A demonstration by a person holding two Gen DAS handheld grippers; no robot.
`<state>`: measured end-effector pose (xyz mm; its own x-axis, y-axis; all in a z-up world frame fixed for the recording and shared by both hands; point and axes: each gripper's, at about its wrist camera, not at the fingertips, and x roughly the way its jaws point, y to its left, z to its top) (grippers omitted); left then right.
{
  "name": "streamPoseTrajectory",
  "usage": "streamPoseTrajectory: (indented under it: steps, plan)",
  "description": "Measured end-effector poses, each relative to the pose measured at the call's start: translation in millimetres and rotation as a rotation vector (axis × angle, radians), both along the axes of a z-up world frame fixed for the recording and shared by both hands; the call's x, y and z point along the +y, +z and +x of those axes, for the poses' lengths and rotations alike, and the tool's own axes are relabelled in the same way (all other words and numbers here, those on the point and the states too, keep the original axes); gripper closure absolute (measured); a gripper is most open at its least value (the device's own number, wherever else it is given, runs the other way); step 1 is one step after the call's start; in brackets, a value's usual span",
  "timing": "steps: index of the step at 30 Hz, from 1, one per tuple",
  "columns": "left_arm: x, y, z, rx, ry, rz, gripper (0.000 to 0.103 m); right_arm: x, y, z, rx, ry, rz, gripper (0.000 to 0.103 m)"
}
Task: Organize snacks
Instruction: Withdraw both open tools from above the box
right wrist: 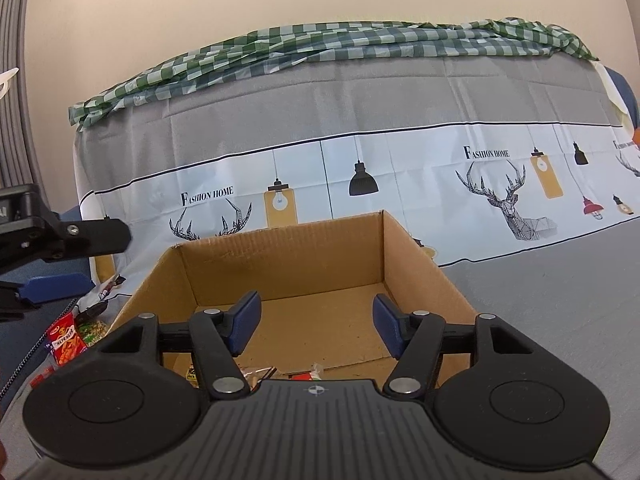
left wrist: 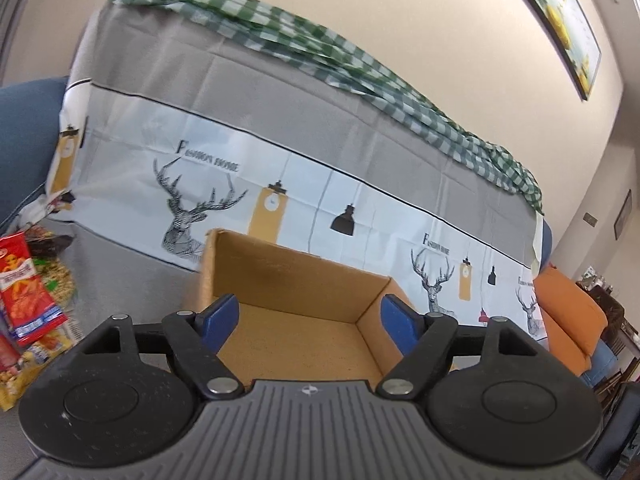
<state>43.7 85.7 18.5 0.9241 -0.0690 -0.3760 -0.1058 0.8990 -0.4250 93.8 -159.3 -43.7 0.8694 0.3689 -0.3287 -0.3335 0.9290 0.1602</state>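
Left wrist view takes in, at the far left edge of the grey-covered counter [left wrist: 132,268], a heap of snack packets, a red packet [left wrist: 30,288] lying on top of the heap. To their right stands an open cardboard box [left wrist: 298,280], and the left tongs [left wrist: 310,316] hang over its near side, blue pads [left wrist: 222,314] spread wide with nothing between them but the bare box floor. Behind runs a deer-and-lamp printed cloth [left wrist: 320,184] with a green checked cloth [left wrist: 320,48] bunched along its top, and an orange cushion [left wrist: 568,312] sits at far right. Right wrist view shows the left tongs [right wrist: 56,264] at the left edge, the red packet [right wrist: 66,338] below them, then the same box [right wrist: 288,256]; the right tongs [right wrist: 316,324] stand well open over it, empty, and a few small snacks [right wrist: 264,374] lie in the box's near end just under them
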Motion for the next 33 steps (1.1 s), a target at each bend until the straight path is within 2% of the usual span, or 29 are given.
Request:
streamPoseTrajectory:
  steps: [5, 9, 12, 14, 15, 17, 19, 21, 26, 33]
  plan:
    - [19, -2, -10, 0.053, 0.029, -0.027, 0.029, -1, 1, -6, -0.012, 0.007, -0.009, 0.039]
    - [38, -10, -15, 0.161, 0.134, -0.016, 0.039, 0, 3, -14, -0.027, 0.013, -0.013, 0.039]
    - [58, -23, -20, 0.235, 0.174, -0.136, 0.041, -1, 5, -22, -0.039, 0.025, -0.017, 0.039]
    - [60, -32, -17, 0.273, 0.144, -0.211, 0.041, -3, 7, -28, -0.046, 0.035, -0.012, 0.039]
    - [57, -33, -16, 0.279, 0.124, -0.218, 0.041, -4, 8, -31, -0.05, 0.04, -0.01, 0.039]
    - [46, -34, -11, 0.293, 0.074, -0.203, 0.041, -4, 9, -35, -0.058, 0.049, -0.016, 0.039]
    - [34, -37, -5, 0.315, 0.024, -0.188, 0.046, -5, 9, -38, -0.063, 0.056, -0.026, 0.039]
    - [23, -38, -1, 0.323, 0.026, -0.141, 0.046, -6, 8, -39, -0.066, 0.059, -0.033, 0.038]
    - [23, -42, 6, 0.309, 0.035, -0.171, 0.046, -8, 8, -39, -0.061, 0.055, -0.027, 0.036]
    - [11, -40, 17, 0.304, 0.011, -0.094, 0.046, -5, 8, -35, -0.048, 0.062, -0.02, 0.035]
